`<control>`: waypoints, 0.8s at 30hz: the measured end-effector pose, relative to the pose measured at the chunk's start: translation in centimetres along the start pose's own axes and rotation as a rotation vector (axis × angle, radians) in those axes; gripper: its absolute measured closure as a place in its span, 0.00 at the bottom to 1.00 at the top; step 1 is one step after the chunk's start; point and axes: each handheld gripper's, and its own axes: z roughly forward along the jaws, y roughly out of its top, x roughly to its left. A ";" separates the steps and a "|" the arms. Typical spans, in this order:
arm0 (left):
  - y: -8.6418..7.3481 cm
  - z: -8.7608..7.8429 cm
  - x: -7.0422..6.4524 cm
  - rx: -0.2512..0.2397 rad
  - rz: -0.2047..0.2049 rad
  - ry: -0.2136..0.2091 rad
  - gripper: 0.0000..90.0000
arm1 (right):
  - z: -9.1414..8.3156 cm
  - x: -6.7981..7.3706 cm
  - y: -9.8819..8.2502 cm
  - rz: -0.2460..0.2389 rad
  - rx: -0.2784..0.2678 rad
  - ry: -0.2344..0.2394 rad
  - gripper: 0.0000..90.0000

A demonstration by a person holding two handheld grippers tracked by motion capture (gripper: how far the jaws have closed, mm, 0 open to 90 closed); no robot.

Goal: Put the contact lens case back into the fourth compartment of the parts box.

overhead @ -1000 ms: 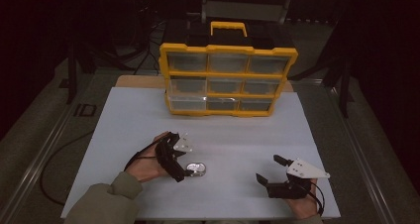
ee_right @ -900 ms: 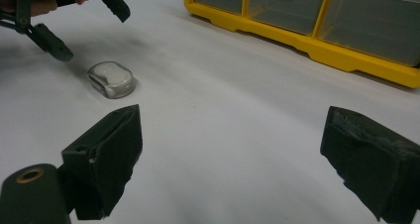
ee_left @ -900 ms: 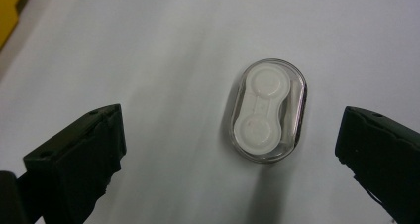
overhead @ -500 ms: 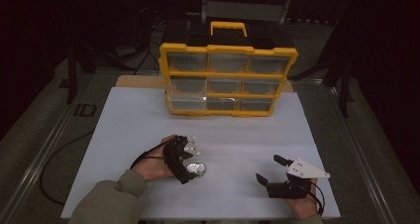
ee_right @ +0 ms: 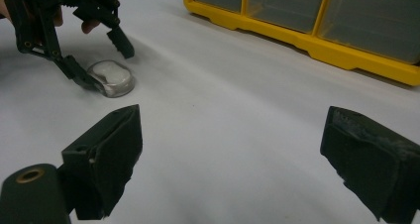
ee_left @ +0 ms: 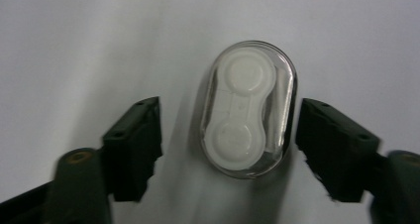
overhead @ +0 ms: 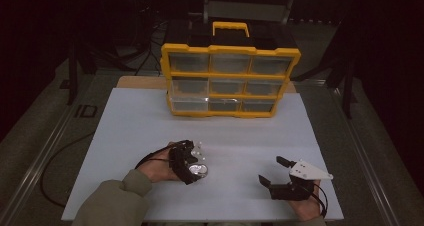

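Observation:
A clear oval case [ee_left: 247, 110] with two round white caps inside lies flat on the white tabletop [overhead: 240, 136]. My left gripper [ee_left: 230, 106] points down over it, a jaw on each long side. Its jaws have just been closing. One pad [ee_left: 317, 135] is at the edge of the case; the other pad [ee_left: 141, 135] stands a short gap off. The high view shows the left gripper [overhead: 196, 168] above the case [overhead: 201, 170] at the front left. My right gripper [overhead: 271, 170] rests open at the front right, nothing between its fingers.
A yellow drawer organizer [overhead: 230, 81] with clear drawers and a black handle stands at the back of the table; its lower drawers [ee_right: 307, 35] show in the right gripper view. A cable trails off the left hand. The floor around the table is dark.
The left gripper slid a little right, over the case, and its jaws narrowed around it. The right gripper kept still.

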 end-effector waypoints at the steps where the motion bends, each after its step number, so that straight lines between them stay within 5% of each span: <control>1: 0.0 0.1 -0.1 0.001 0.005 0.003 0.35 | 0.0 0.0 0.0 0.000 0.000 -0.001 0.10; 10: 0.0 0.3 -0.2 0.014 0.029 -0.036 0.53 | 0.0 0.0 0.0 0.002 0.003 -0.002 0.10; 24: 0.1 -0.7 0.1 -0.009 -0.004 -0.028 0.55 | 0.0 0.0 -0.1 0.005 -0.001 0.001 0.10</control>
